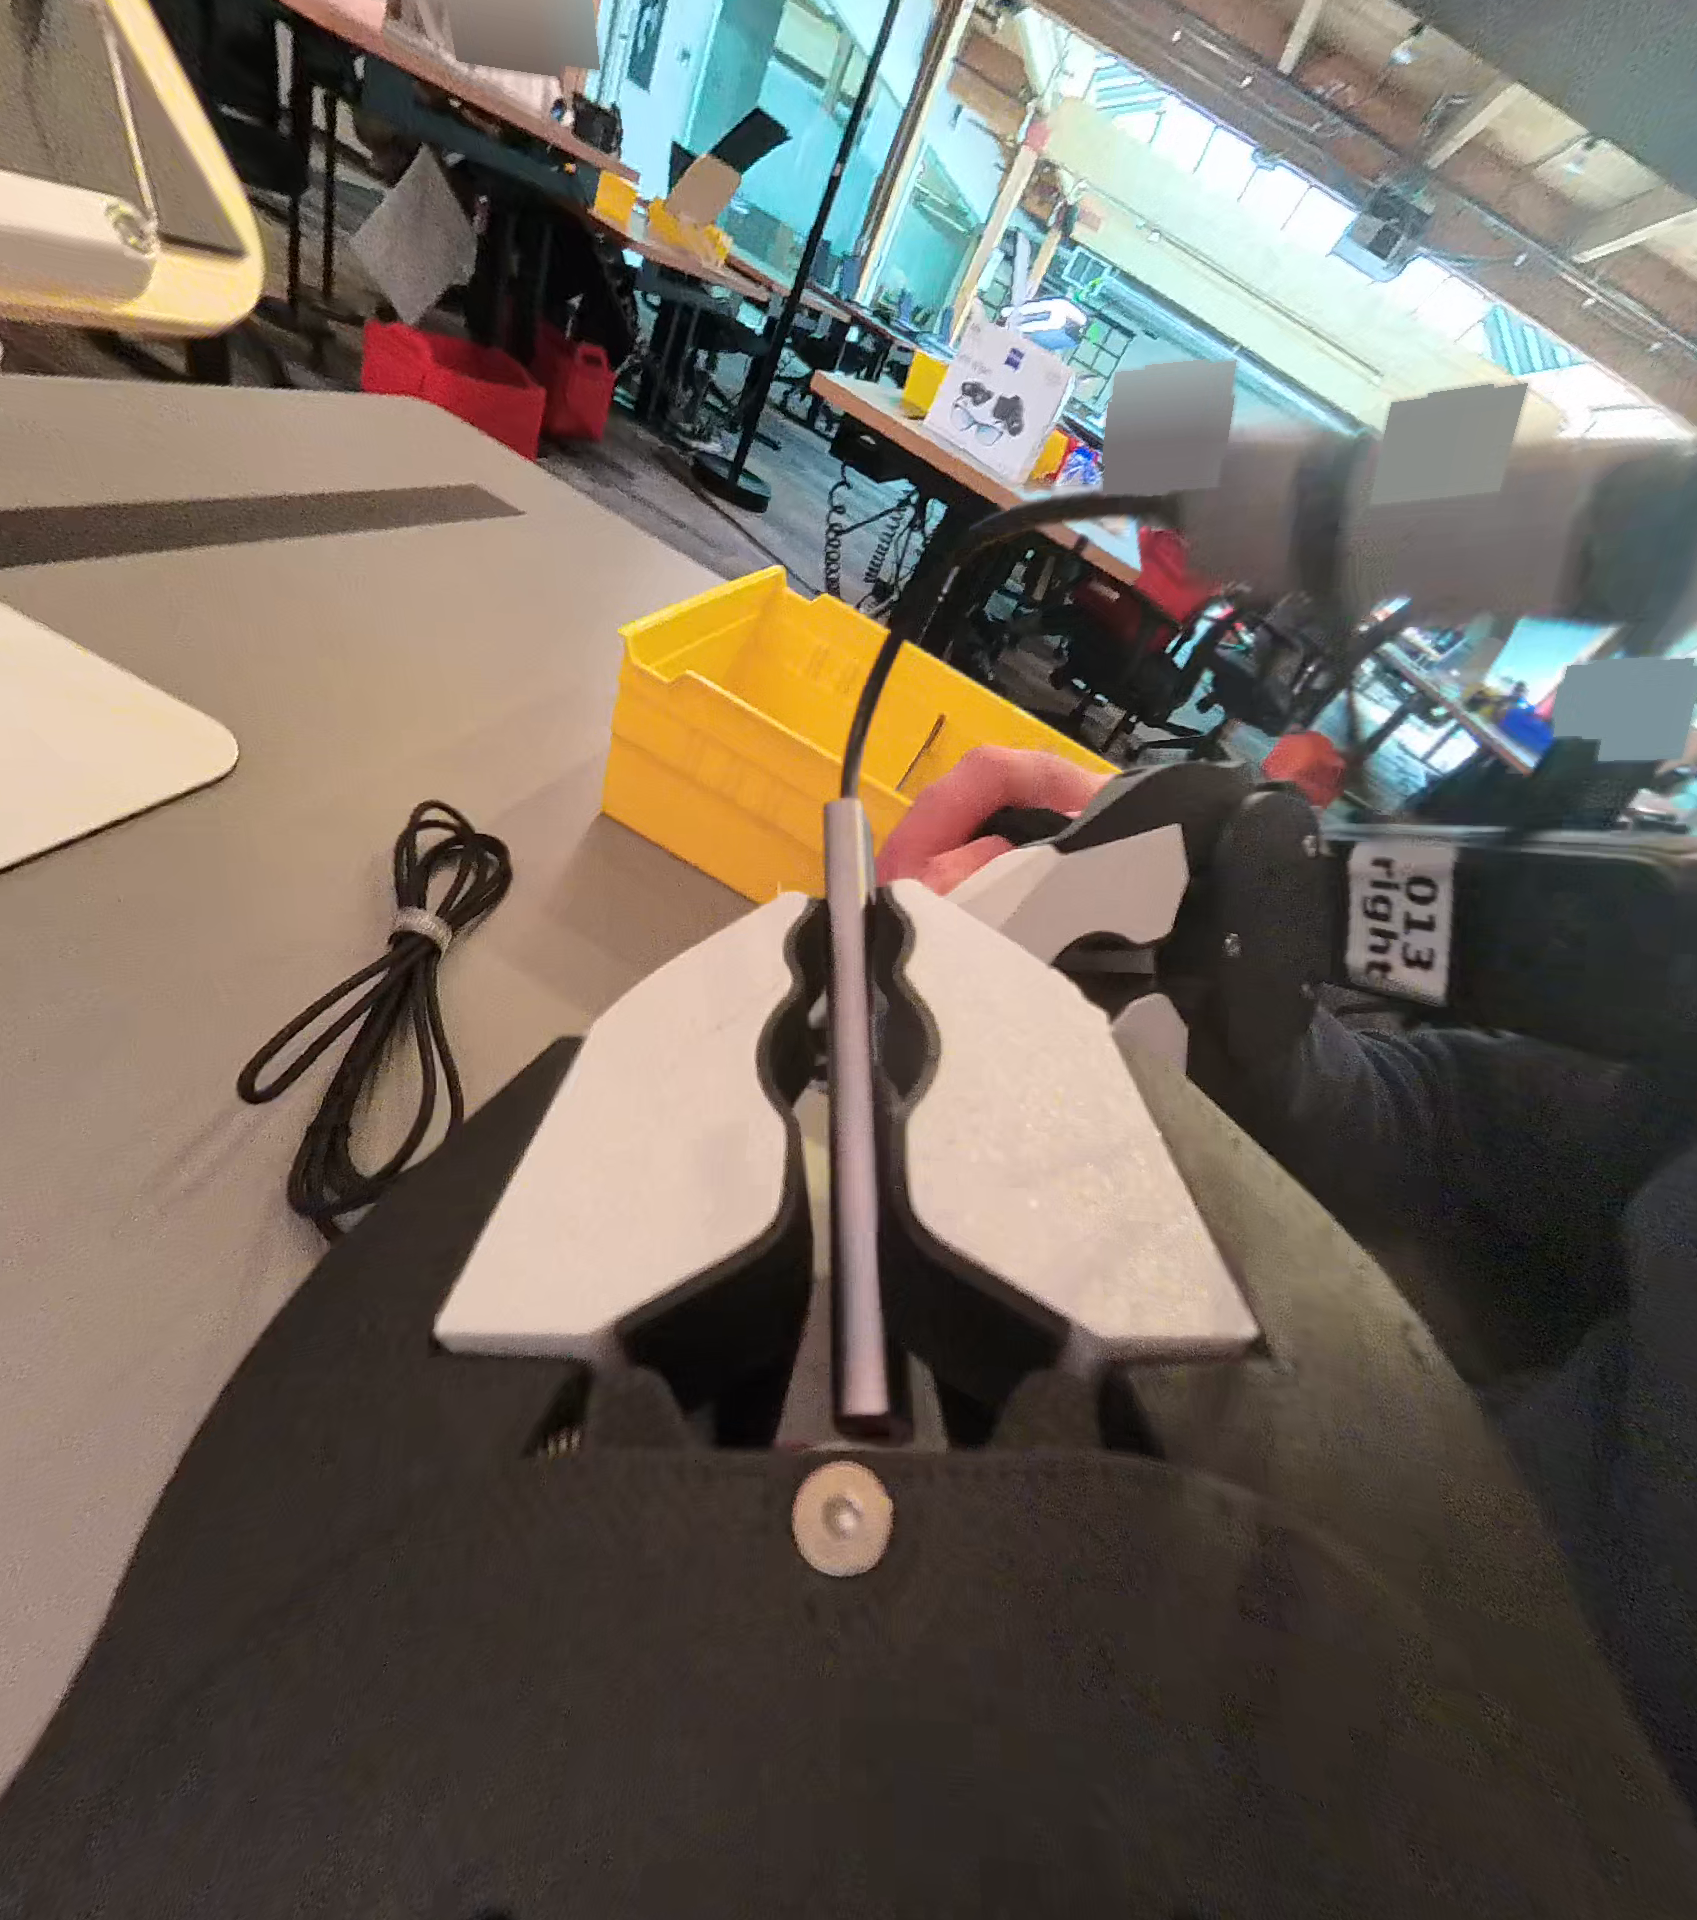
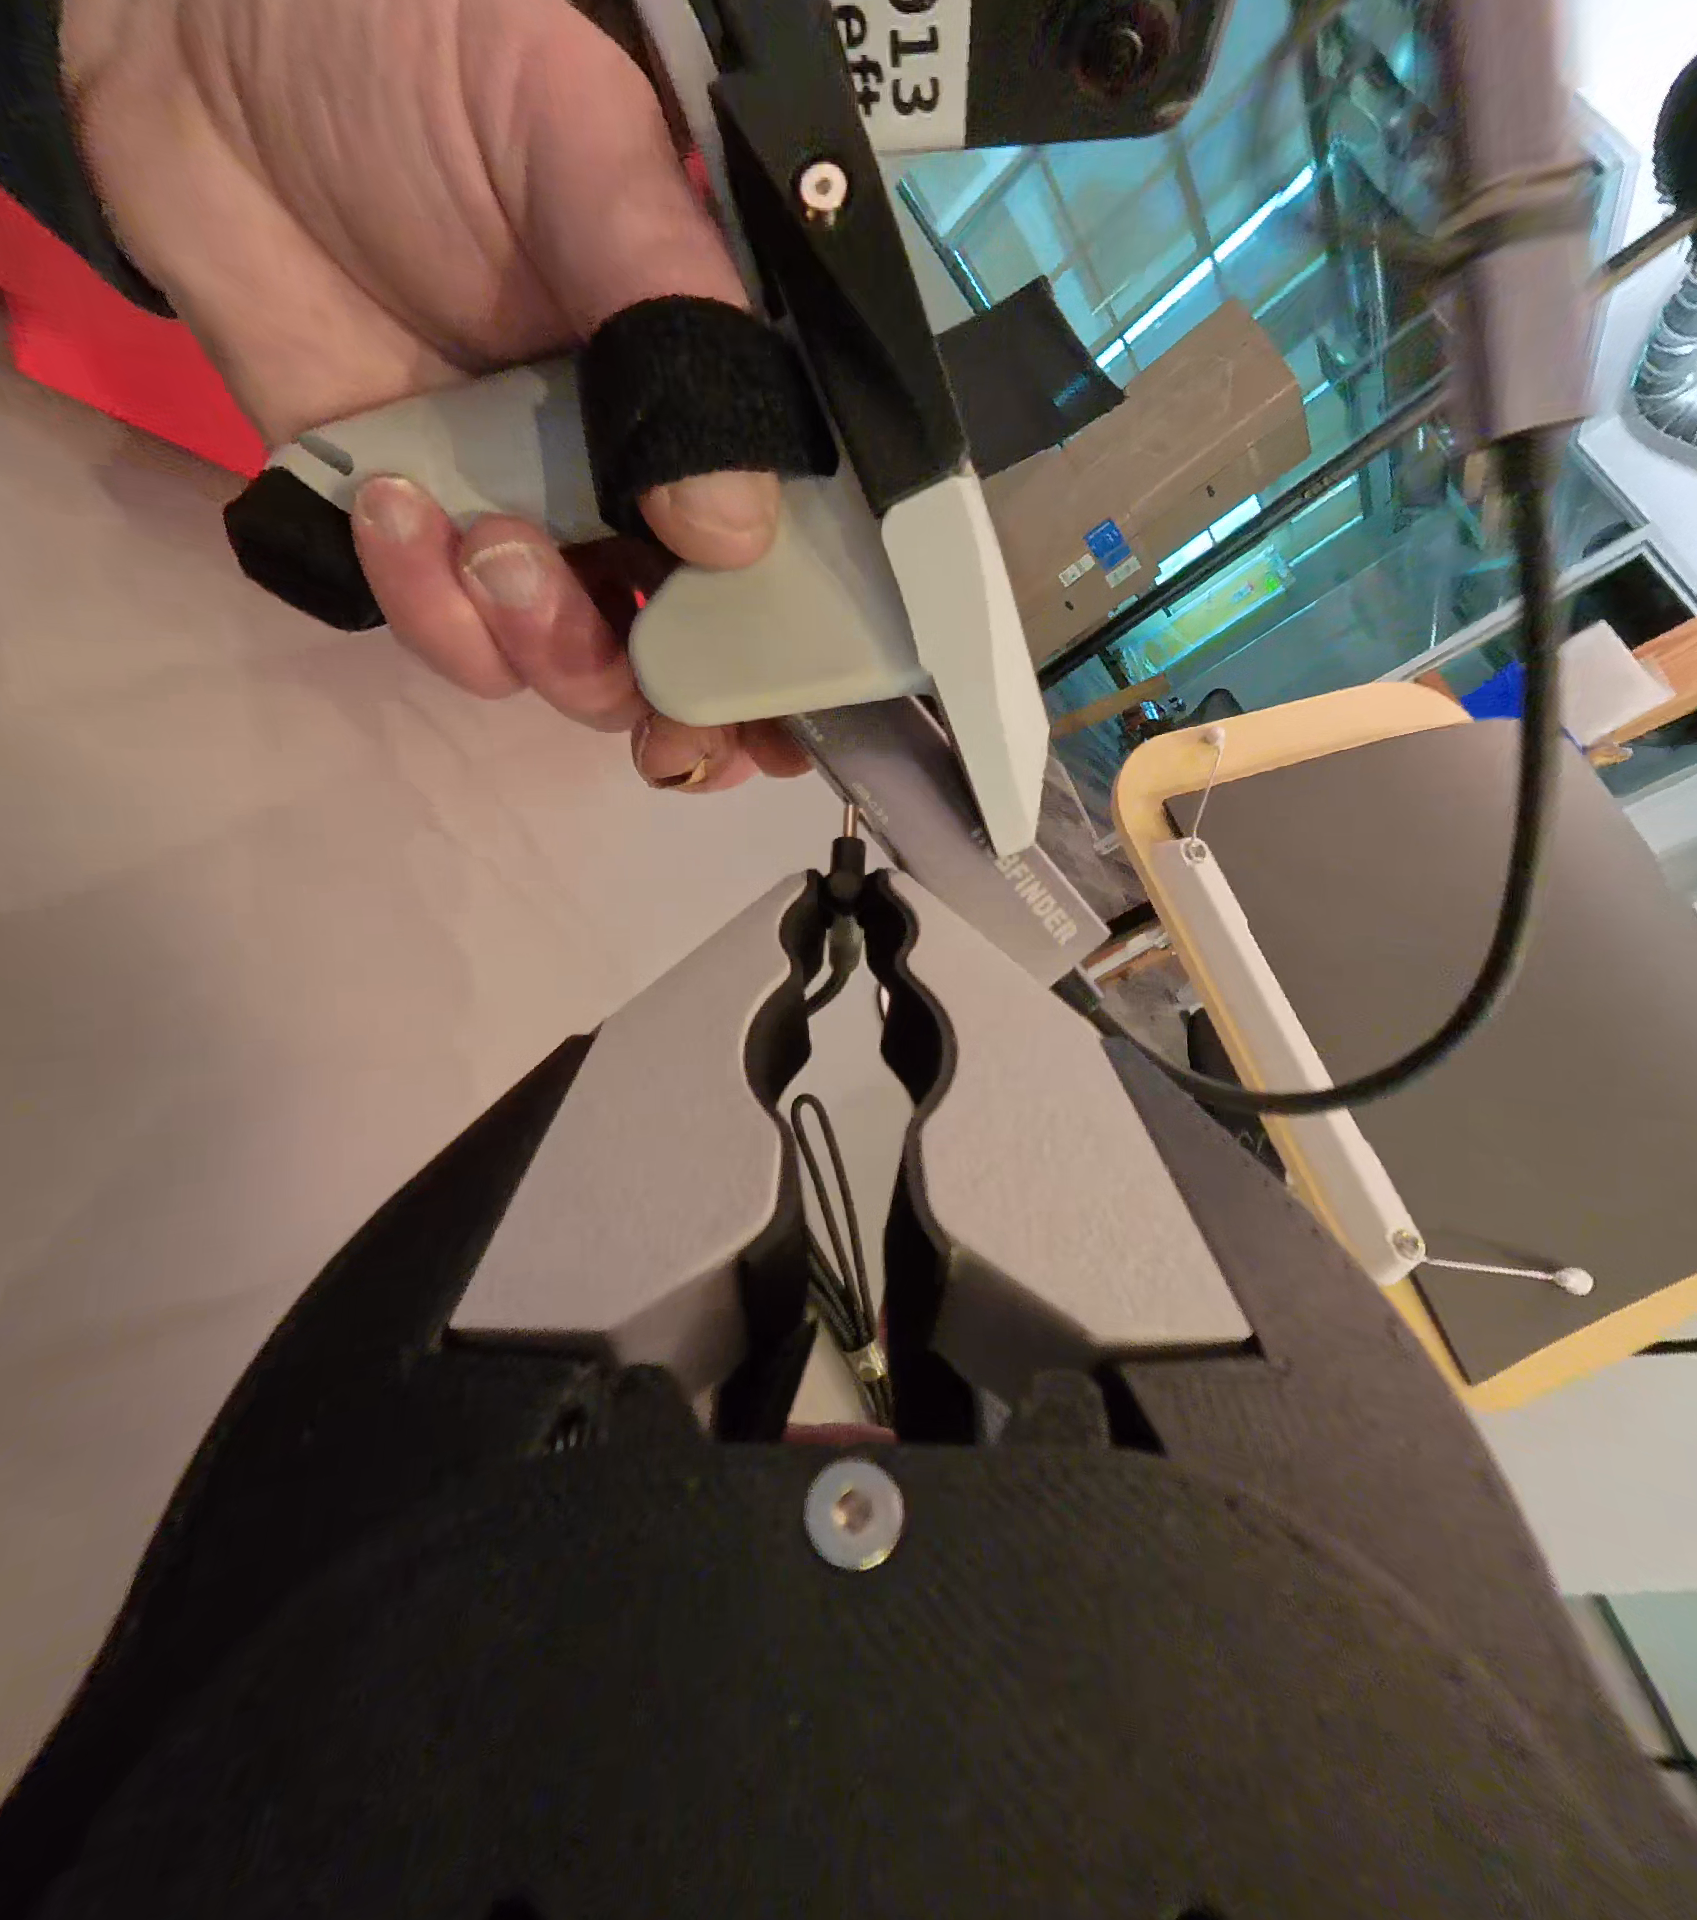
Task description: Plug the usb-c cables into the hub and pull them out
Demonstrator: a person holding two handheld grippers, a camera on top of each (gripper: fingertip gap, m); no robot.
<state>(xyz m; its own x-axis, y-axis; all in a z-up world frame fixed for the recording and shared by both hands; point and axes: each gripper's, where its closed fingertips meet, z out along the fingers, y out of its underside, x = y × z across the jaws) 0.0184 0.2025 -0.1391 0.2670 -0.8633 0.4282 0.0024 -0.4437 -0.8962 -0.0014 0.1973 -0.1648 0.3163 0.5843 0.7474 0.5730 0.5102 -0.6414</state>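
The hub [image 1: 854, 1143], a slim grey bar, is held lengthwise and clear of the desk [image 1: 200, 644], with the left hand-held gripper [image 1: 849, 914] clamped on it; its own black lead [image 1: 885, 665] is seen curving up and away at the far end. In the right wrist view, the hub's [image 2: 969, 862] side is faced by the usb-c plug [image 2: 846, 868], on which the right hand-held gripper [image 2: 849, 894] is closed at the tips. The metal tip is shown just beside the hub's edge, not seated as far as can be judged. A bundled black cable [image 1: 376, 1018] is left lying on the desk to the left, near a yellow bin [image 1: 719, 727] and a white stand base [image 1: 44, 748]. The first insertion is judged about to be made; further plugging and all pulling out remain.
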